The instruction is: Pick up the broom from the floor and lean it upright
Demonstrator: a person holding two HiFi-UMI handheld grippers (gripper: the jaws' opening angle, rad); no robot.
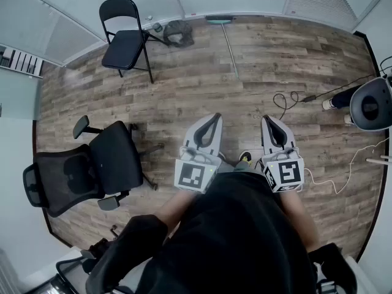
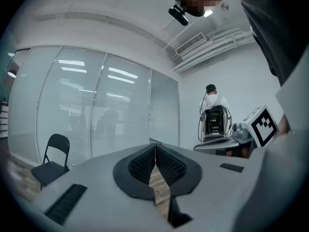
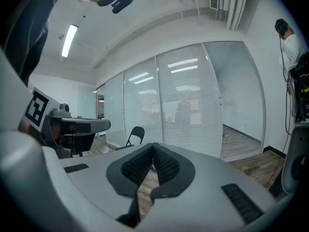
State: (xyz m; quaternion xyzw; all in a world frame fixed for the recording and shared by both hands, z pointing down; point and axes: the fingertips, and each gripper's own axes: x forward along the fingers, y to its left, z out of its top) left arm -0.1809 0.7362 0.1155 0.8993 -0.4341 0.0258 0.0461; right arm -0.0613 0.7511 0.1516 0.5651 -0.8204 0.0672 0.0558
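Nothing readable anywhere that I could spot, tbh. The closest thing to print was the black-and-white left marker [image 1: 193,176] on the back of my left gripper [image 1: 215,117] and the right marker [image 1: 288,173] on my right gripper [image 1: 268,121], both near me. Those were just blocky square patterns, not letters or numbers.

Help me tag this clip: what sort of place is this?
Probably an office room: glass walls with blinds, a swivel office chair and a folding chair on a wood-look floor.
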